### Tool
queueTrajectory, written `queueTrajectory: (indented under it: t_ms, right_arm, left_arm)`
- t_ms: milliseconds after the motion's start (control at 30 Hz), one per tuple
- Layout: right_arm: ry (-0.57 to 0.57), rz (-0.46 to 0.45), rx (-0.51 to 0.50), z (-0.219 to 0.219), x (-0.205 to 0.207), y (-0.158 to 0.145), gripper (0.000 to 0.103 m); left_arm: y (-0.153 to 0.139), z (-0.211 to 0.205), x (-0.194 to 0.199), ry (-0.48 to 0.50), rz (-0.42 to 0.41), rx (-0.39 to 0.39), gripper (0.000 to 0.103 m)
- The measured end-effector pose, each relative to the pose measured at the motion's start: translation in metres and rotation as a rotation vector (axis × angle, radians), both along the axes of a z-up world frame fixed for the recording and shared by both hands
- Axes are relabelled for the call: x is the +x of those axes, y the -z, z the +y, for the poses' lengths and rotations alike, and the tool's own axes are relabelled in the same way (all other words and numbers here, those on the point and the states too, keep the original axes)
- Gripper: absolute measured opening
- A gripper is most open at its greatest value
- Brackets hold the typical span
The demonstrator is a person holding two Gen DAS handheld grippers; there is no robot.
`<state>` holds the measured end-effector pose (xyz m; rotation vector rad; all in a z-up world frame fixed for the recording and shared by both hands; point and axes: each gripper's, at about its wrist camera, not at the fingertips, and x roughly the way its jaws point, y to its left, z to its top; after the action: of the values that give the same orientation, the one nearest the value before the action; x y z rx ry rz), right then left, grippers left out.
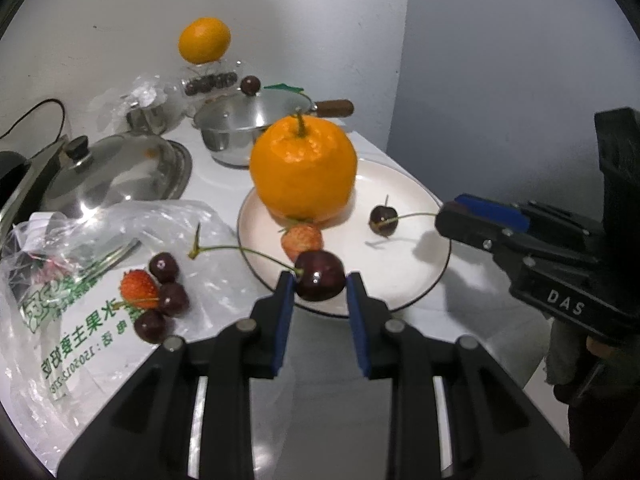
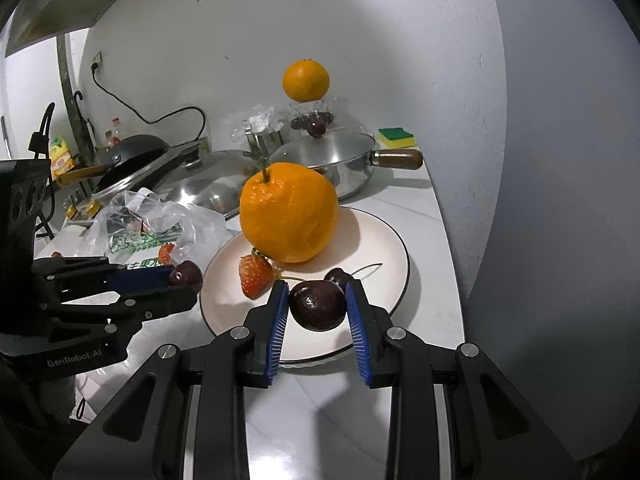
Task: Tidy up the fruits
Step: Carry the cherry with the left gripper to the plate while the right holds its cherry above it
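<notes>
White counter (image 2: 420, 208) holds a plate (image 2: 384, 240). Both the left gripper (image 1: 320, 284) and the right gripper (image 2: 318, 304) pinch cherries; these look soft and bruisable, best held lightly across the body.

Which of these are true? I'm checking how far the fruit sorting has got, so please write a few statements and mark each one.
1. The left gripper holds a cherry with a long stem. True.
2. The large orange sits on the white plate. True.
3. All the fruit is already on the plate. False: three loose cherries and a red strawberry lie on the plastic bag.
4. A pale strawberry lies on the plate right by the large orange. True.
5. The small orange lies on the countertop. False: it is perched on a clear container by the wall.
</notes>
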<state>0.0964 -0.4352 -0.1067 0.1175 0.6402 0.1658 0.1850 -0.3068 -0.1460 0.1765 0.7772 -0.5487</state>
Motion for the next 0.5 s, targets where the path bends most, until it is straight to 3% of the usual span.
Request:
queueTrajectory:
  t_ms: [500]
  right_arm:
    - [-0.01,0.034,0.006,-0.007,0.021,0.016,0.032]
  left_arm:
    - [0.019,-0.03,0.01,0.054,0.05,0.013,0.028]
